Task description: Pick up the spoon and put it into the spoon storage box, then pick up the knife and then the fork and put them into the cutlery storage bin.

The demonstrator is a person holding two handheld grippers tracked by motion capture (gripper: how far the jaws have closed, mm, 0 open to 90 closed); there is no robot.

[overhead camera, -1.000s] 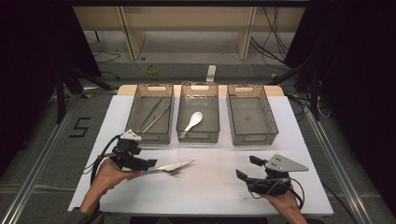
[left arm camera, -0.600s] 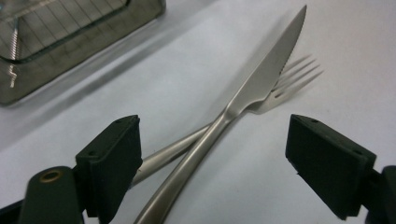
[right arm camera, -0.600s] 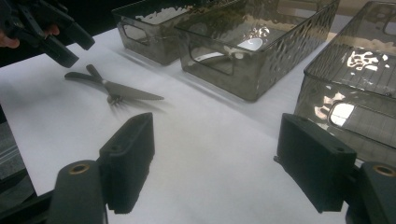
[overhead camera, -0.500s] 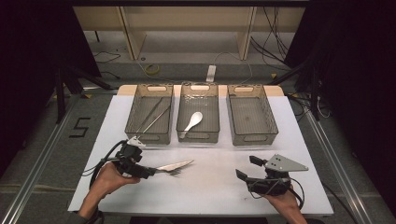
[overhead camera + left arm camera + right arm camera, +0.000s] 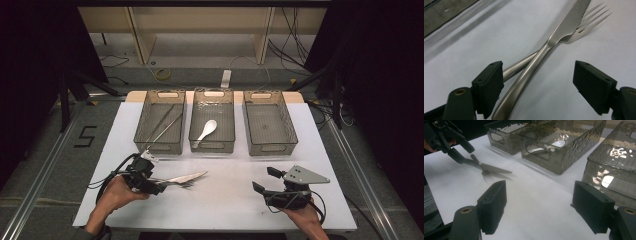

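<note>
Currently my left gripper [image 5: 537,87] is wide but closing, the crossed knife [image 5: 544,52] and fork [image 5: 584,27] handles between its pads, ungripped.

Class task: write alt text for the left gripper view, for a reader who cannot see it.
A steel knife lies crossed over a fork on a white table, their handles running between the open black jaws of the left tool. The jaws have just been closing, but neither presses on the cutlery.
</note>
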